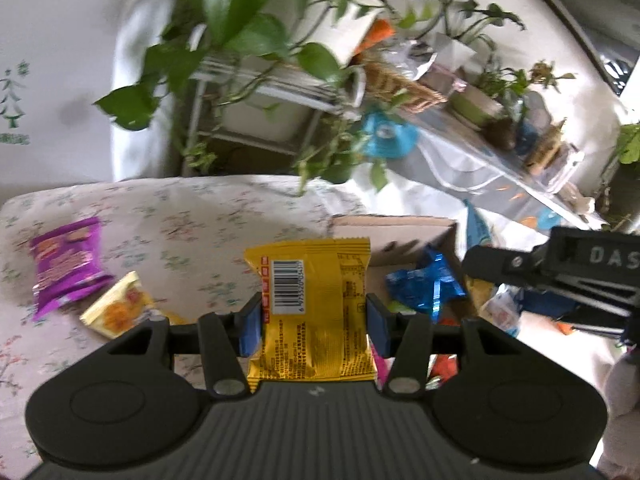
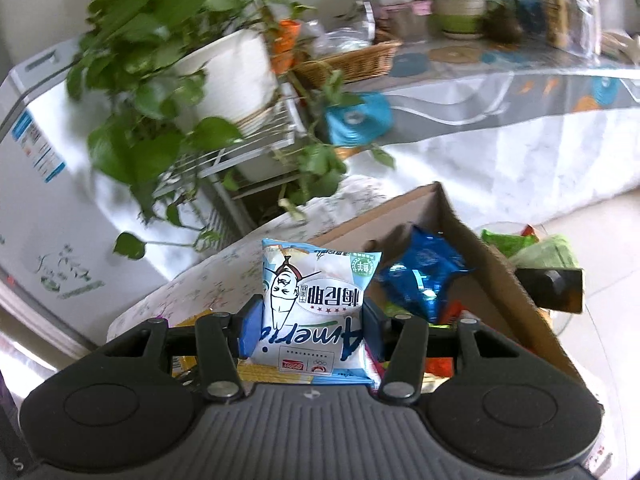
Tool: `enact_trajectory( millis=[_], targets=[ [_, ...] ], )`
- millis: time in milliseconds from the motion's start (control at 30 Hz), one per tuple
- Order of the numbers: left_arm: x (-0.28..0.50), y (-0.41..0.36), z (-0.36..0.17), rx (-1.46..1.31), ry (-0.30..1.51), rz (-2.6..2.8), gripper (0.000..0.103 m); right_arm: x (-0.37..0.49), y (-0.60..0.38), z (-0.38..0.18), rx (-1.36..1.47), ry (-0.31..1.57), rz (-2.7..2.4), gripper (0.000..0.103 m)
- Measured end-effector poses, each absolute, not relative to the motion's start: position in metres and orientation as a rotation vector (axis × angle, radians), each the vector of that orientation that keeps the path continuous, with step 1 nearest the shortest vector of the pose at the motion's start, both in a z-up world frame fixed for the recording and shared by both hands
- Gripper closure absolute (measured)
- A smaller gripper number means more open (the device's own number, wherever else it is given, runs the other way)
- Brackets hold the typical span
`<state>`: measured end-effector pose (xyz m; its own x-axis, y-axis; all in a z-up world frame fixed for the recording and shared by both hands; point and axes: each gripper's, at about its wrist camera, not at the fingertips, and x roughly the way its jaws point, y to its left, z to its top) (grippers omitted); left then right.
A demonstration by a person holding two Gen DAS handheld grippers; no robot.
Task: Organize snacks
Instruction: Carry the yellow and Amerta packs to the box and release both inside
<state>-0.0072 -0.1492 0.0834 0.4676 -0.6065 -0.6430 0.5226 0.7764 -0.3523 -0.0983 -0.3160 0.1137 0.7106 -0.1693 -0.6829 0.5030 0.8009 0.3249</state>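
My left gripper (image 1: 314, 316) is shut on a yellow snack packet (image 1: 312, 280) with a barcode, held above the flowered cloth. My right gripper (image 2: 310, 320) is shut on a white and light-blue snack packet (image 2: 316, 300), held over the near edge of a cardboard box (image 2: 472, 240). The box holds a blue foil packet (image 2: 424, 276) and other snacks; it also shows in the left wrist view (image 1: 400, 232) with the blue foil packet (image 1: 428, 284). The right gripper's body (image 1: 560, 268) shows at the right of the left wrist view.
A purple packet (image 1: 66, 264) and a small pale yellow packet (image 1: 118, 310) lie on the flowered cloth (image 1: 180, 220). Potted plants on a wire rack (image 2: 224, 80), a wicker basket (image 2: 352, 60) and a long covered table (image 2: 500, 120) stand behind. Green packets (image 2: 536, 246) lie right of the box.
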Motion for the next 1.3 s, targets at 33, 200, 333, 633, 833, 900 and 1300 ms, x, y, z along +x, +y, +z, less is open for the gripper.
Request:
enact_trajectory(
  millis=[33, 200, 333, 633, 833, 900, 1300],
  targets=[
    [-0.008, -0.152, 0.085, -0.117, 0.827, -0.705, 0.052, -0.101, -0.320, 0.114, 0.536, 0.685, -0.400, 0.046],
    [-0.015, -0.170, 0.089, -0.133, 0.802, -0.762, 0.052, -0.113, -0.339, 0.111, 0.597, 0.683, -0.446, 0.046],
    [-0.022, -0.184, 0.086, -0.119, 0.797, -0.809, 0.052, -0.121, -0.352, 0.108, 0.629, 0.685, -0.494, 0.046],
    [-0.034, -0.213, 0.079, -0.089, 0.773, -0.879, 0.052, -0.129, -0.368, 0.101, 0.704, 0.690, -0.550, 0.046],
    [-0.042, -0.222, 0.073, -0.079, 0.762, -0.888, 0.022, -0.130, -0.372, 0.095, 0.727, 0.704, -0.601, 0.038],
    [-0.044, -0.221, 0.076, -0.075, 0.756, -0.892, 0.019, -0.131, -0.374, 0.095, 0.740, 0.698, -0.607, 0.035],
    [-0.028, -0.189, 0.076, -0.071, 0.809, -0.753, 0.015, -0.123, -0.365, 0.098, 0.714, 0.707, -0.546, 0.029]
  ],
)
